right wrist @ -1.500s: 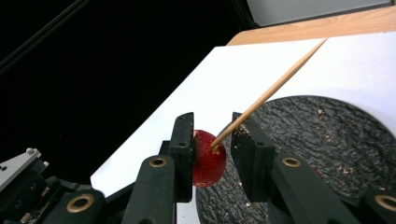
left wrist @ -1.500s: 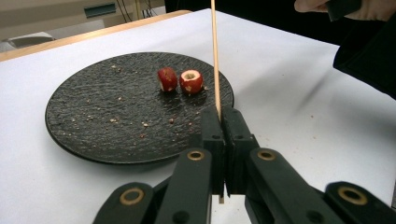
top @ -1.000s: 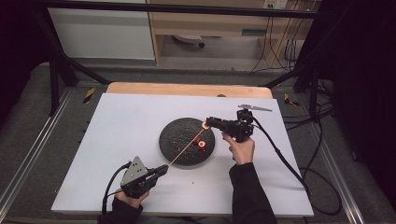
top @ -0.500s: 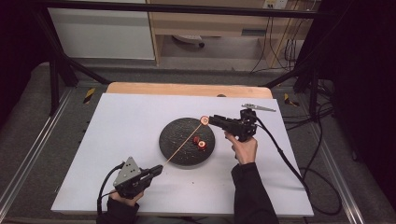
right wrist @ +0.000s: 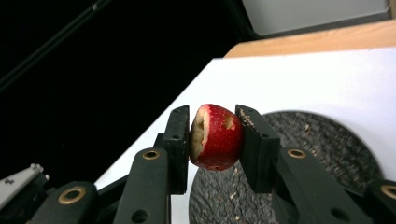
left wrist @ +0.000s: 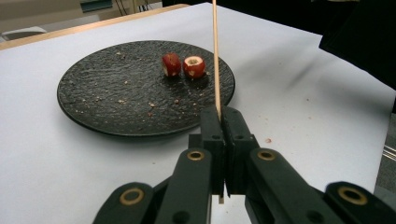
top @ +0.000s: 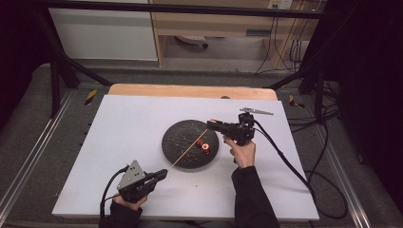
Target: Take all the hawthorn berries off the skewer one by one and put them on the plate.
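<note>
Red fruit piece (right wrist: 215, 136) clamped between fingers of right gripper (top: 212, 124), raised over far edge of dark plate (top: 177, 145); fingers just closing on it. Left gripper (left wrist: 219, 122) shut tight on wooden skewer (left wrist: 216, 56) at near worktop (top: 123, 118) edge, skewer slanting toward fruit. Two more red pieces (left wrist: 183, 65) lying on plate.

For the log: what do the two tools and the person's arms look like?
Both tools are black, each with two blocky jaws on link arms with brass-coloured pivot rings. The left tool carries a grey three-cornered plate and a looping black cable; the right tool trails a long black cable. Both sleeves are black.
</note>
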Tool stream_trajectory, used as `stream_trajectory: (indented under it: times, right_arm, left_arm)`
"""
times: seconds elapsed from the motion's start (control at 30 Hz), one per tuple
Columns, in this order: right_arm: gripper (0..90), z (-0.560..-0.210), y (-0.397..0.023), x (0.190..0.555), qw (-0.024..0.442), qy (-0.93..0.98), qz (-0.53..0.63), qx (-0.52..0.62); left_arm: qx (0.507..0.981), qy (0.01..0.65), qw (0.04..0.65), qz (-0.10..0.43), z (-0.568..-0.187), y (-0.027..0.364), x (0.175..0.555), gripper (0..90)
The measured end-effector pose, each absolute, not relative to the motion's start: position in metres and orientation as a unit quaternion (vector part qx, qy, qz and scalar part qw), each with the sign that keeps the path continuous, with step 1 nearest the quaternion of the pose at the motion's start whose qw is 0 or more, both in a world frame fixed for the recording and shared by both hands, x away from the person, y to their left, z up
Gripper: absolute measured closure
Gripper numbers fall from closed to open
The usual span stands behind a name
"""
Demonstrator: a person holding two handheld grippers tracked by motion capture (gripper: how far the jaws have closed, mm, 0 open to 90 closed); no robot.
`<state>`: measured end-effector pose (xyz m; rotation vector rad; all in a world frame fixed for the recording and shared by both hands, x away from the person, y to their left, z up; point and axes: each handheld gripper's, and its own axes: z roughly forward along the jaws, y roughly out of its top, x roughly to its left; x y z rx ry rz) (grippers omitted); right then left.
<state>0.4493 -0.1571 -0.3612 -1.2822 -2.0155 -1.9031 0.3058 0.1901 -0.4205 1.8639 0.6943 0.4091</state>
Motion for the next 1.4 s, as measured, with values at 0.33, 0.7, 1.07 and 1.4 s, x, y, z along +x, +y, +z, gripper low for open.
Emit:
stream_trajectory:
  times: [0.33, 0.7, 1.07, 1.4]
  right_arm:
    - [67.0, -0.345, -0.178, 0.454, -0.014, -0.651, -0.61, -0.452]
    - [66.9, -0.409, -0.121, 0.441, 0.003, -0.735, -0.524, -0.43]
    - [62.2, -0.442, -0.103, 0.435, 0.002, -0.769, -0.481, -0.421]
    - [44.8, -0.413, -0.12, 0.426, -0.04, -0.766, -0.499, -0.404]
  left_arm:
    - [0.769, 0.305, 0.533, 0.175, -0.419, 0.199, 0.31, 88.7]
    - [0.755, 0.342, 0.528, 0.182, -0.422, 0.211, 0.32, 88.6]
    - [0.761, 0.347, 0.519, 0.179, -0.424, 0.208, 0.323, 88.6]
    - [0.763, 0.352, 0.513, 0.176, -0.424, 0.207, 0.326, 88.5]
